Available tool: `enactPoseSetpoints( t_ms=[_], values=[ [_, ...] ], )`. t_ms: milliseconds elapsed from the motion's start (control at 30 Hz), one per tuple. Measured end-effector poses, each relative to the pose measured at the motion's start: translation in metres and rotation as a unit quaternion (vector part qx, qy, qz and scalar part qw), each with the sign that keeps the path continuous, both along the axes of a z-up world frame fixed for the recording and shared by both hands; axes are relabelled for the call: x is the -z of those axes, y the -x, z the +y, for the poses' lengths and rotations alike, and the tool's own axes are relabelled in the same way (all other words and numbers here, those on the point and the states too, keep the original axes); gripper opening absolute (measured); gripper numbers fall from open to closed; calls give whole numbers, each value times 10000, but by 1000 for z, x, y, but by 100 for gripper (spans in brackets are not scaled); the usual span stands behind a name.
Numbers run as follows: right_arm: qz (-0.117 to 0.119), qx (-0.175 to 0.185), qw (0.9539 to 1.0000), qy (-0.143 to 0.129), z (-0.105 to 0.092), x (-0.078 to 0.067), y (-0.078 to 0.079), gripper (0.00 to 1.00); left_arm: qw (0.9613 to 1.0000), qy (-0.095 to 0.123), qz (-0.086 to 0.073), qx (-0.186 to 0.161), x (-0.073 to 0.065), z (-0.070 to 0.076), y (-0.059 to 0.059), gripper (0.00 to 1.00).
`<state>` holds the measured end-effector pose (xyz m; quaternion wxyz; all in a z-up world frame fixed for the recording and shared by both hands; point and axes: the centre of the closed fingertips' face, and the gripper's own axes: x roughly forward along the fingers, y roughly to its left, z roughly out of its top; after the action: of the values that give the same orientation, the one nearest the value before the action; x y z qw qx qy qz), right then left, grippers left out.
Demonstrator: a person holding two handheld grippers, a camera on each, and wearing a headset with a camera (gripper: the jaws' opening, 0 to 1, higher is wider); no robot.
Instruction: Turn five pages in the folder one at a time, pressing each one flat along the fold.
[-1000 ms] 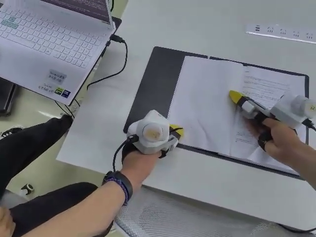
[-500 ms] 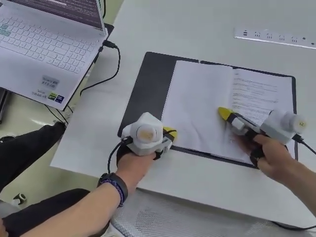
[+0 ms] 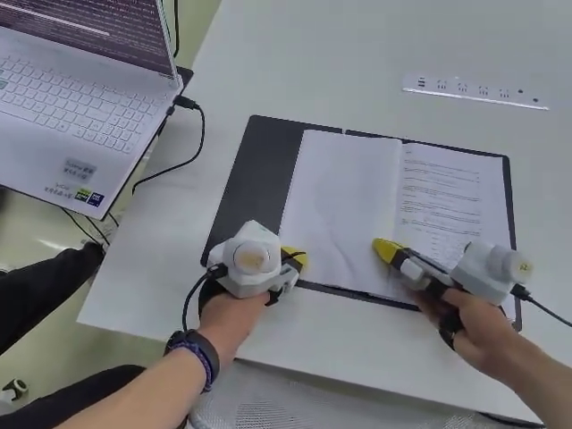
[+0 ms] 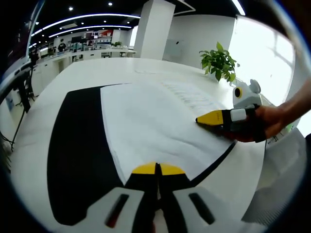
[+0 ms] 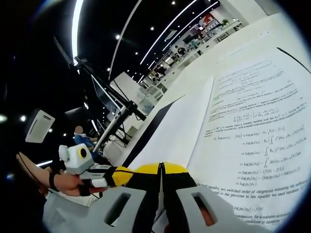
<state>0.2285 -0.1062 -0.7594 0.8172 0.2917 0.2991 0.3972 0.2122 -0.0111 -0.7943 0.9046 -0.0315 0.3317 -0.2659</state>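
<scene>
folder [image 3: 264,170] lies open on the white table [image 3: 340,54], black cover showing at its left. a blank turned page [image 3: 344,201] is beside a printed page [image 3: 451,197].

right gripper [image 3: 384,249]: jaws pressed together, yellow tip down on the paper near the fold's near end. left gripper [image 3: 295,260]: jaws pressed together at the folder's near edge, by the blank page's corner. cannot tell if paper is caught between them.

judged step: flattening the turned page along the fold. to do it well, keep the right tips closed and low and slide them along the crease with light, even pressure. the left gripper should pin the near edge so the folder does not skate. thin paper will likely wrinkle if pushed across the crease.

surface: smooth, pale, bare around the folder. laptop [image 3: 71,107] open at far left, cable [image 3: 174,161] trailing from it. power strip [image 3: 474,91] at the far side.

room: open office with ceiling light strips, a potted plant [image 4: 218,62].
</scene>
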Motion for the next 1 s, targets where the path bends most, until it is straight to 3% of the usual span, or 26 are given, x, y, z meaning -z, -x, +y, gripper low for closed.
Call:
enactPoseSetpoints(
  t_ms=[533,1000],
  values=[
    [112,-134,9998,-120,-10,13,25,0,10000,-8,-14,41,-3,-1,2,0],
    [151,-228,9995,-147,-12,15,47,0,10000,-1,-36,35,-4,-1,2,0]
  ],
)
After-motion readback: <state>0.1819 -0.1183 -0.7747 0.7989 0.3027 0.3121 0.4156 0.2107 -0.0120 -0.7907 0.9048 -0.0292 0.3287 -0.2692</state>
